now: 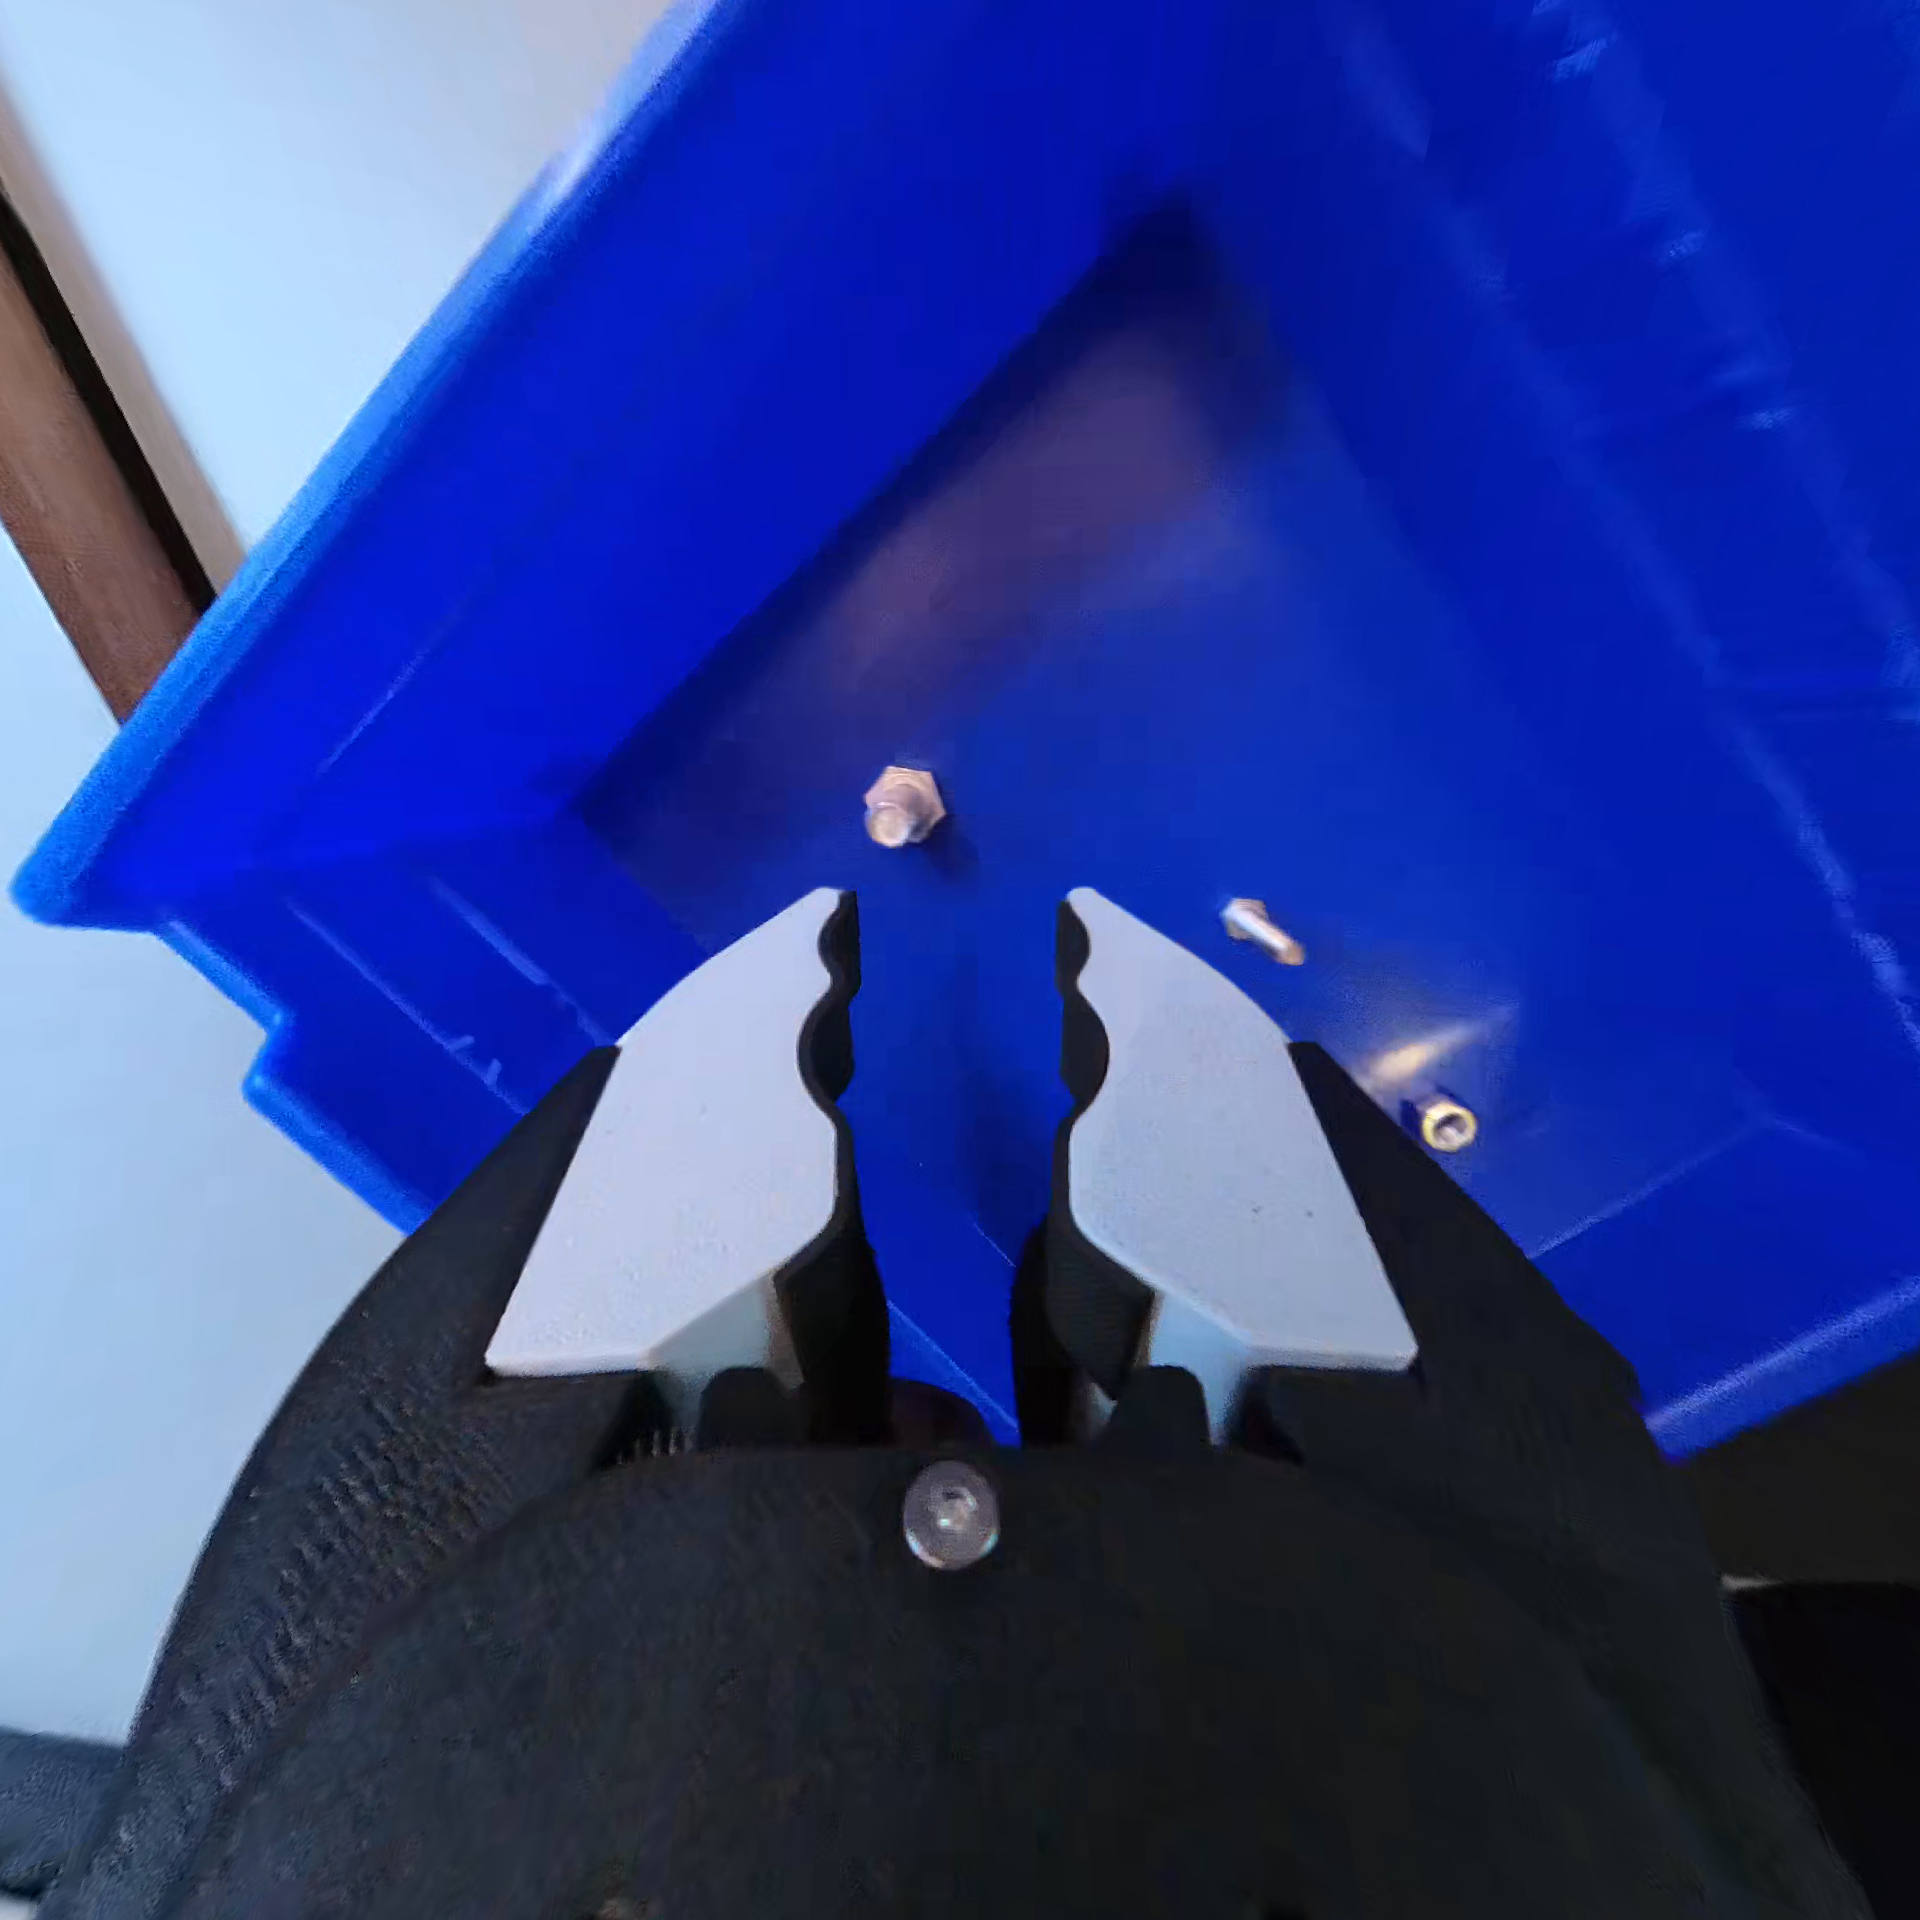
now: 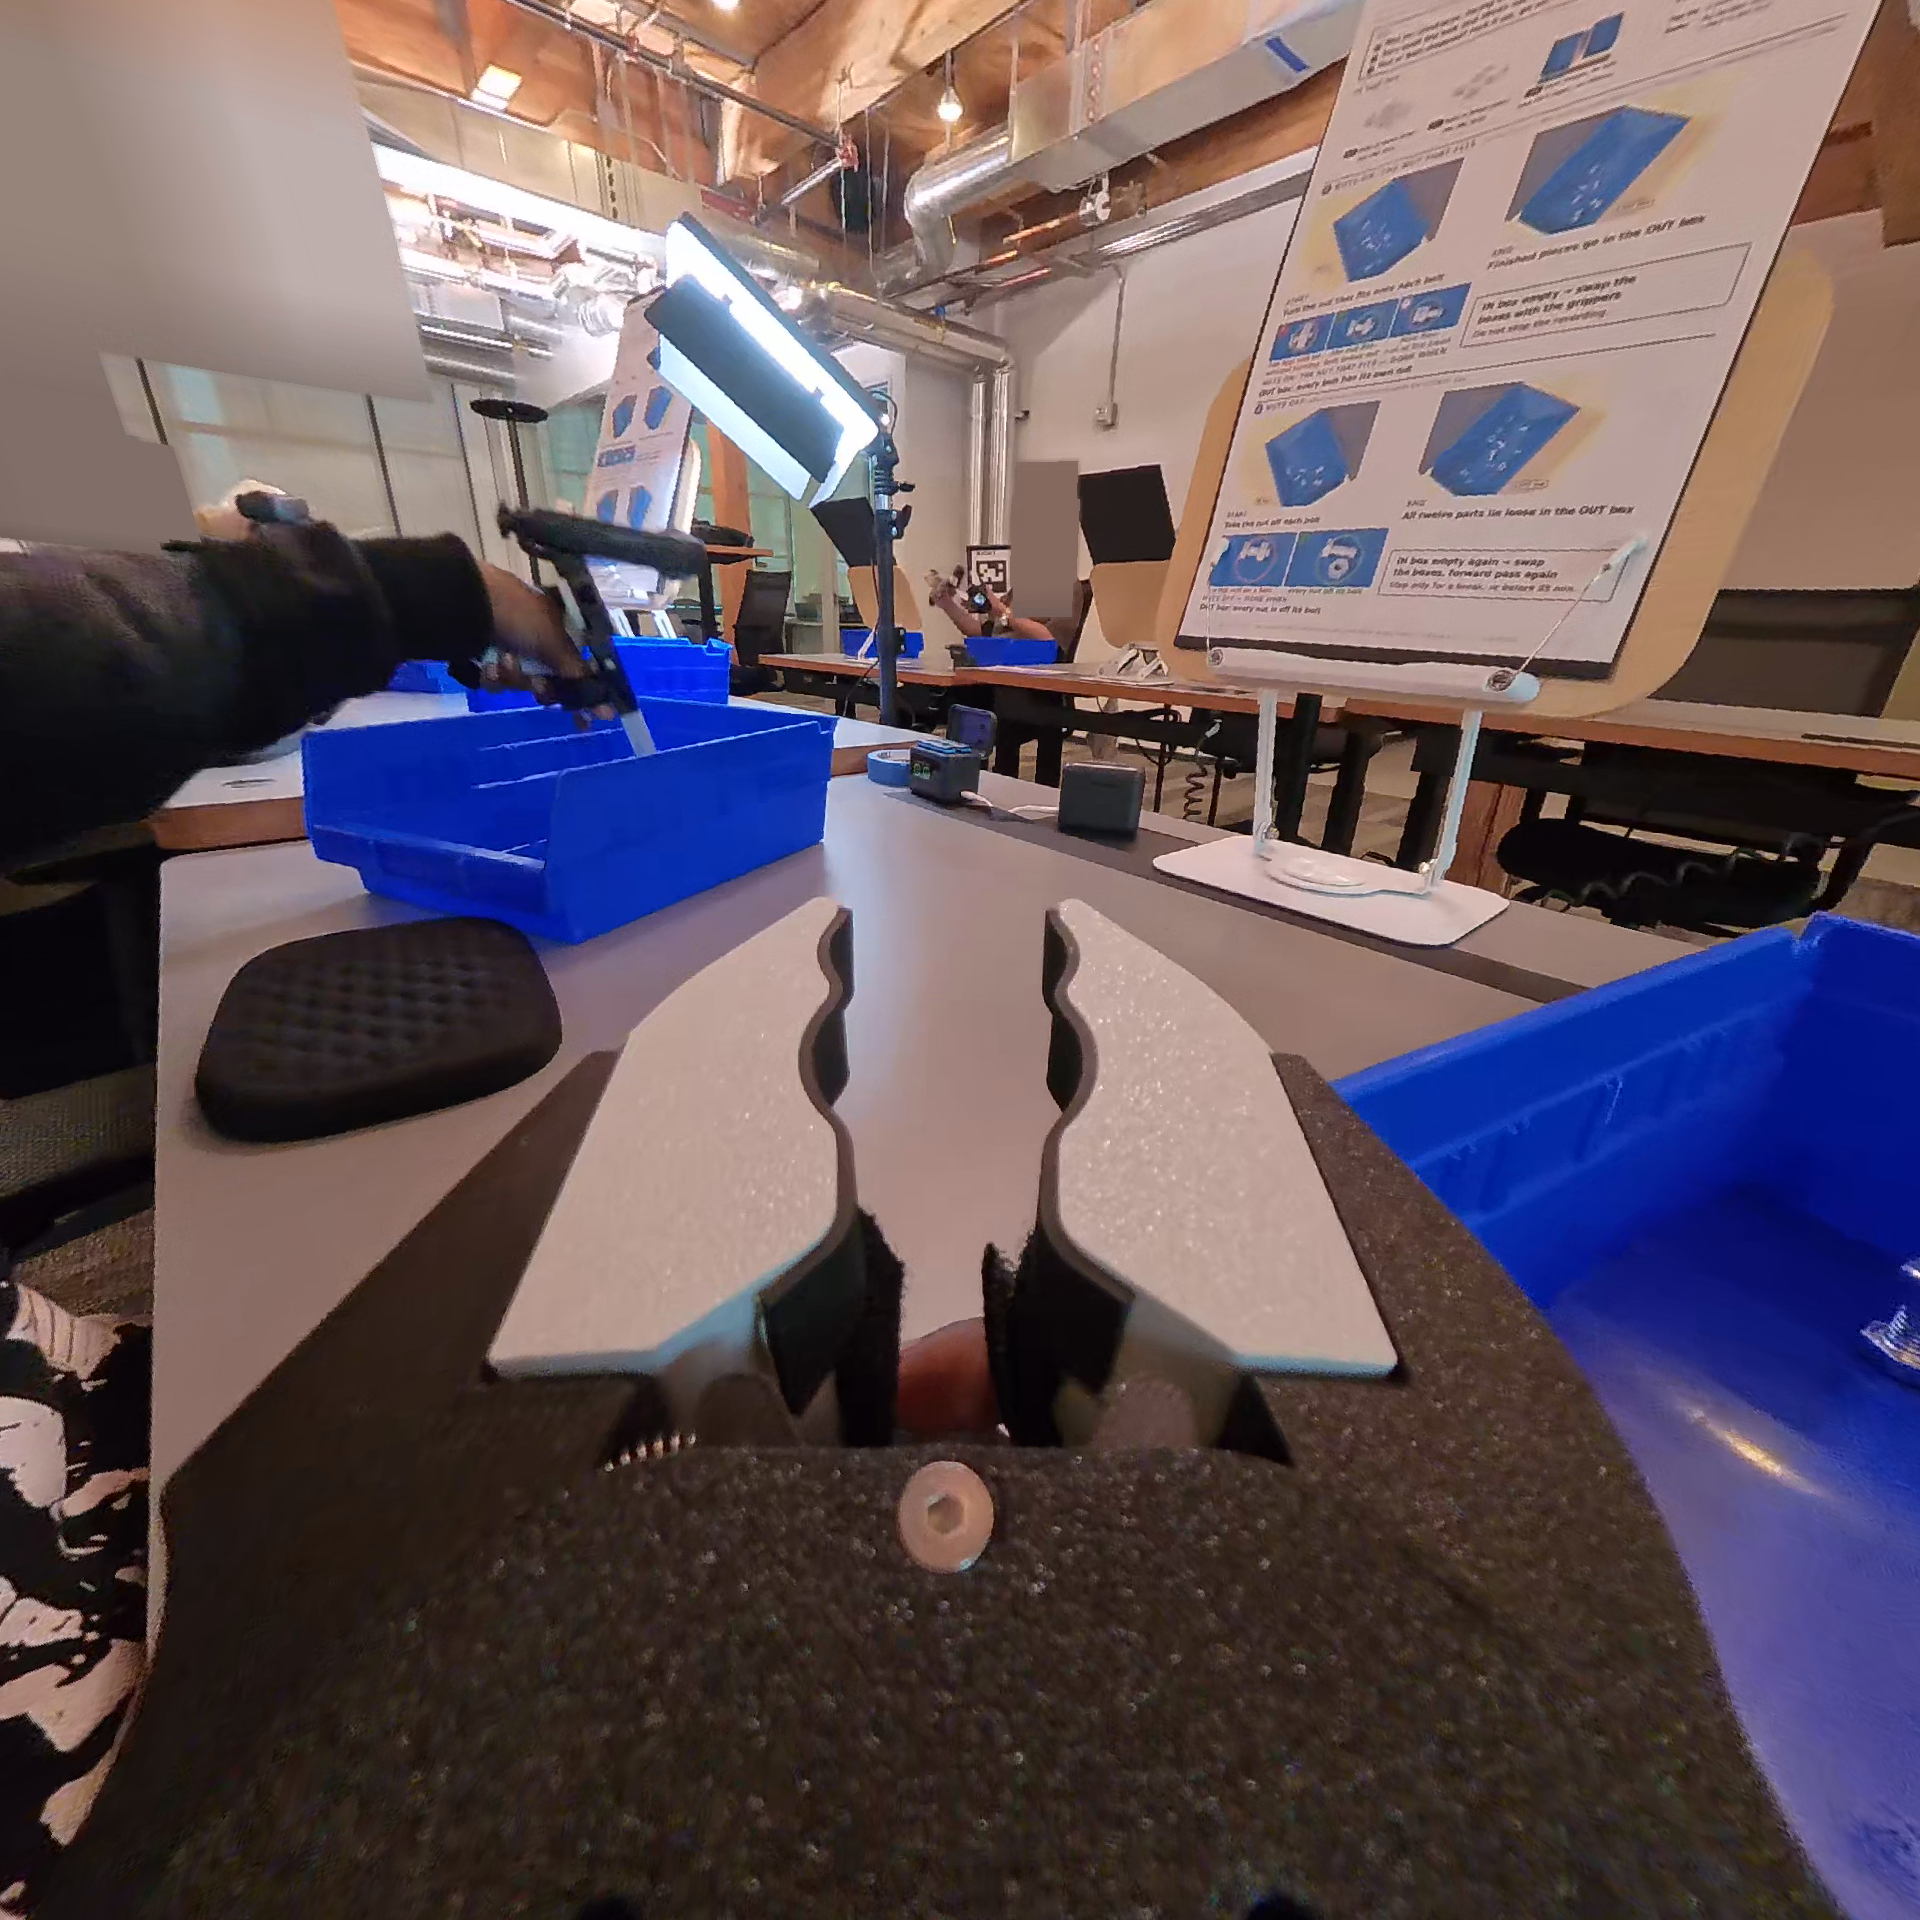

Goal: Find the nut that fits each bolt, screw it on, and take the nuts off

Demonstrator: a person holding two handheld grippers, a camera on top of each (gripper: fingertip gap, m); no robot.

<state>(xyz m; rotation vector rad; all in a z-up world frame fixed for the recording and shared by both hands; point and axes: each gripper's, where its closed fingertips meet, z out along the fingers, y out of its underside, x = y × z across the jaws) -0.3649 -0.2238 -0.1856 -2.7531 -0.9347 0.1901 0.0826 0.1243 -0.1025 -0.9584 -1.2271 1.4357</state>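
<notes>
My left gripper (image 1: pixel 958 904) hangs spread and empty over the blue bin (image 1: pixel 312 831), near its corner. The bolt (image 1: pixel 902 808) looks small, hard and slick, so I'd pinch its hex head. My right gripper (image 2: pixel 948 925) is also spread, holding nothing.

workshop-office | exposed ducts (image 2: pixel 940 197) | rows of desks (image 2: pixel 1039 675) | studio light (image 2: pixel 769 364)

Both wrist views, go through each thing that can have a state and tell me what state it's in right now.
Left gripper: open, nothing held, over the left bin.
Right gripper: open, nothing held, above the table.
Left bin: holds loose parts.
Large bolt: loose, on its head.
Small bolt: loose, on its side.
Nut: loose, off any bolt.
Studio light: on.
</notes>
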